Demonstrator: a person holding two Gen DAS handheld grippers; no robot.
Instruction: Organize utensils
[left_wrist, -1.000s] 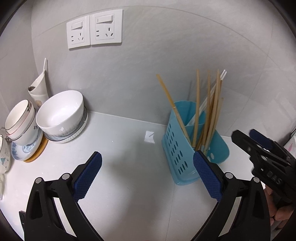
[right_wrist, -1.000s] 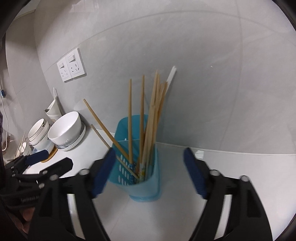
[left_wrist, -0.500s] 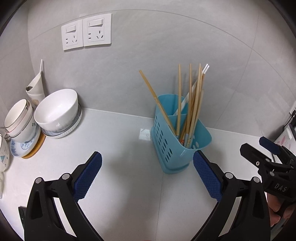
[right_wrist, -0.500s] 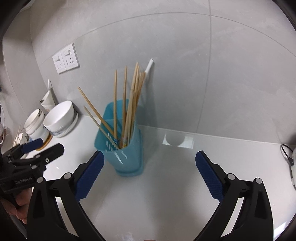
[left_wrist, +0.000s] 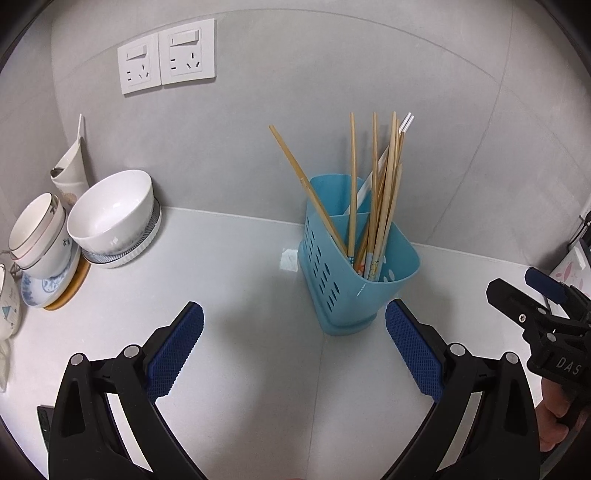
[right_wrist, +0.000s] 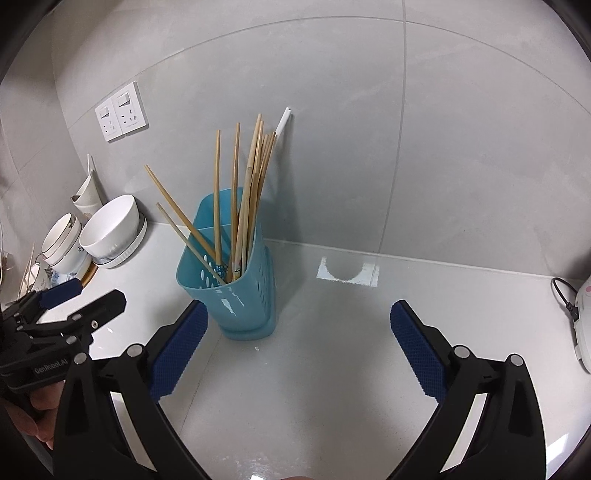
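Note:
A blue perforated utensil holder (left_wrist: 347, 273) stands upright on the white counter near the wall; it also shows in the right wrist view (right_wrist: 236, 291). Several wooden chopsticks (left_wrist: 380, 192) stand in it, one leaning far left; they also show in the right wrist view (right_wrist: 240, 199). My left gripper (left_wrist: 293, 347) is open and empty, just in front of the holder. My right gripper (right_wrist: 297, 345) is open and empty, with the holder at its left finger. Each gripper shows in the other's view: the right one (left_wrist: 532, 295) and the left one (right_wrist: 88, 302).
White bowls (left_wrist: 114, 214) and stacked cups on plates (left_wrist: 40, 236) sit at the left by the wall. Two wall sockets (left_wrist: 166, 55) are above. A white appliance with a cable (right_wrist: 581, 317) sits at the right edge. A pale patch (right_wrist: 347, 271) marks the counter.
Both grippers have drawn back from the holder, which now looks smaller and farther. The right gripper has swung right, so the holder sits at its left finger. Both stayed open.

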